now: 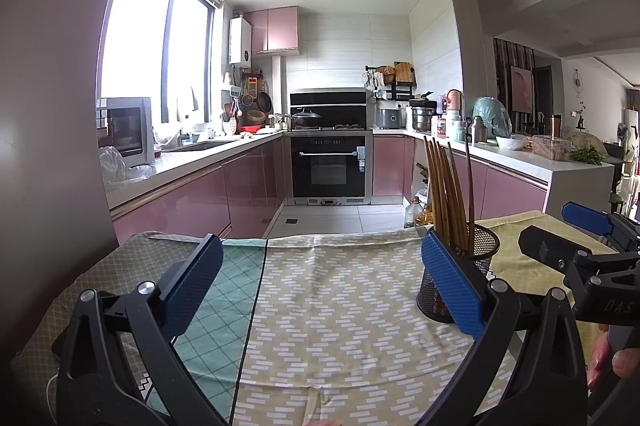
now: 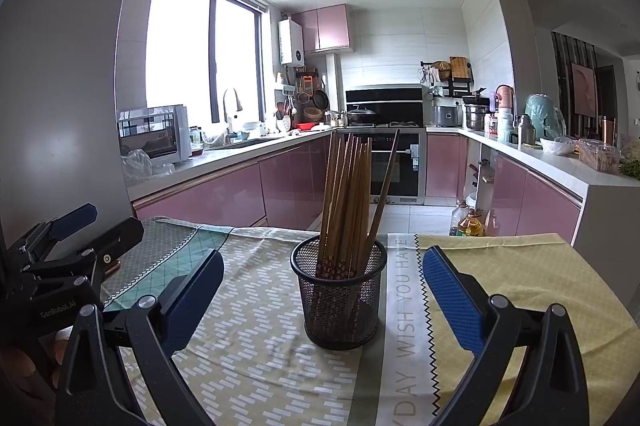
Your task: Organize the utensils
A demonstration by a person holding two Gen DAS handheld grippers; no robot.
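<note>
I am holding both tools spread wide and empty over the counter (image 2: 520, 266). My right tool (image 2: 320, 290) is sitting with its pads apart on either side of the mesh cup (image 2: 340, 302), not touching it. My left tool (image 1: 320, 278) is open over bare cloth, with the cup just behind its right pad.

The chopsticks (image 2: 348, 201) are all standing in that cup, most bunched and leaning left, one tilting off to the right. I am seeing no loose chopstick, spoon or fork anywhere on the patterned cloth (image 1: 340, 306), so I am judging the job done or very nearly done. What may be left is only straightening that one stray stick, if that.

Around me, little is crowding the work. The far kitchen with its oven (image 1: 328, 165) and pink cabinets is well apart. Oil bottles (image 2: 468, 222) are standing on the floor beyond the far edge. The nearest obstacle is my other tool, close beside on each view.
</note>
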